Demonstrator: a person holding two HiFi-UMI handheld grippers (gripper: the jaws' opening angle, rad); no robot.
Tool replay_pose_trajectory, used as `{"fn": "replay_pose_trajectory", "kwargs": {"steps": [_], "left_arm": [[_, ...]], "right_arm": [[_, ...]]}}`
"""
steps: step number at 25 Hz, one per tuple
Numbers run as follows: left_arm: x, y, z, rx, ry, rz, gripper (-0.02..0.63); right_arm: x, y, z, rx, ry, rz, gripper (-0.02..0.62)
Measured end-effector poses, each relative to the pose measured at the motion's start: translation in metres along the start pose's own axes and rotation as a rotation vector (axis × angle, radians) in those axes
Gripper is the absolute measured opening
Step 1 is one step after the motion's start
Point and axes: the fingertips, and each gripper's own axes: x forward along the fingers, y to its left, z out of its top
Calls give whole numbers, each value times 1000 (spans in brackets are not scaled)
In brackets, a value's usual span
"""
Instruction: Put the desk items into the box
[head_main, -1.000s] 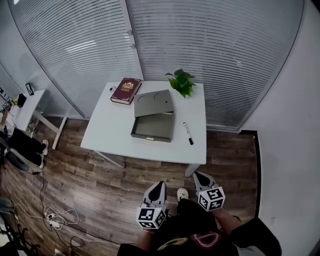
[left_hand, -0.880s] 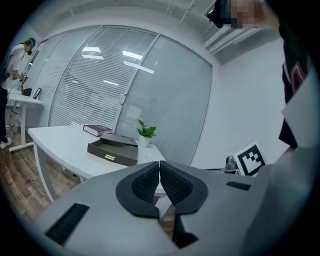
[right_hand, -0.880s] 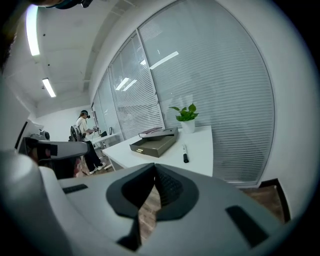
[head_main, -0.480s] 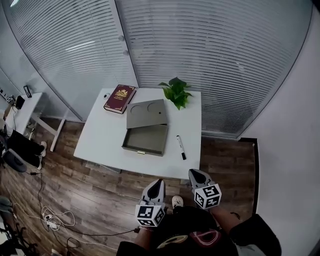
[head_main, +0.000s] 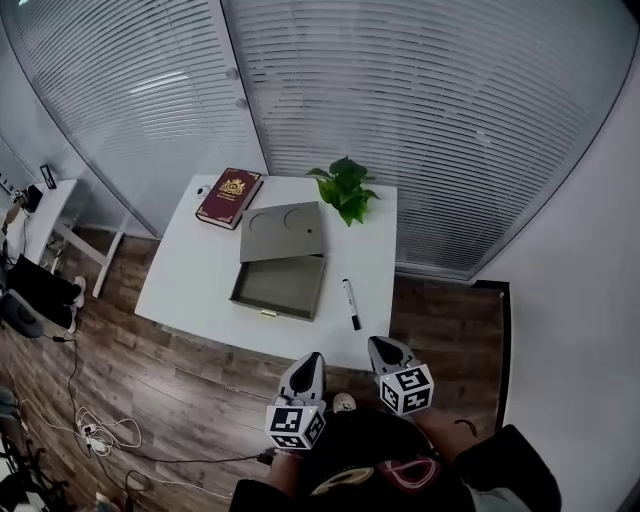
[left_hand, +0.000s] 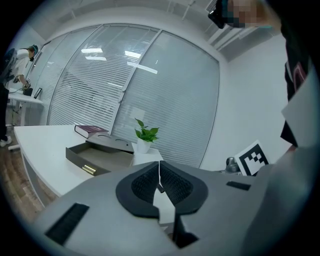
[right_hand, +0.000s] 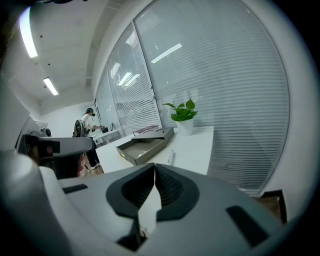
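Note:
On the white desk lies an open grey box with its lid resting behind it. A black-and-white marker lies to the box's right, a dark red book at the far left corner, and a potted plant at the back. My left gripper and right gripper hang in front of the desk's near edge, both shut and empty. The box and plant show in the left gripper view; the box and marker show in the right gripper view.
Glass walls with blinds stand behind the desk. A second white desk stands at far left, where a person works. Cables lie on the wooden floor at lower left. A white wall closes the right side.
The desk has shifted down and left in the head view and looks nearer. Both grippers have risen slightly toward the desk's near edge, still shut.

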Motion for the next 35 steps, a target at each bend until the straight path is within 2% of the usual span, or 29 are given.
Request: {"fn": "replay_pose_trajectory", "kwargs": {"steps": [9, 17, 26, 30, 35], "left_arm": [[17, 8, 5, 10, 27, -26, 20], [25, 39, 15, 7, 33, -36, 20], [43, 74, 35, 13, 45, -103, 21], [52, 91, 44, 21, 54, -134, 21], [59, 115, 51, 36, 75, -162, 20]], "right_arm": [[14, -9, -2, 30, 30, -30, 12], [34, -10, 3, 28, 51, -83, 12], [64, -4, 13, 37, 75, -149, 14], [77, -3, 17, 34, 92, -189, 44], [93, -9, 19, 47, 113, -243, 46]]}}
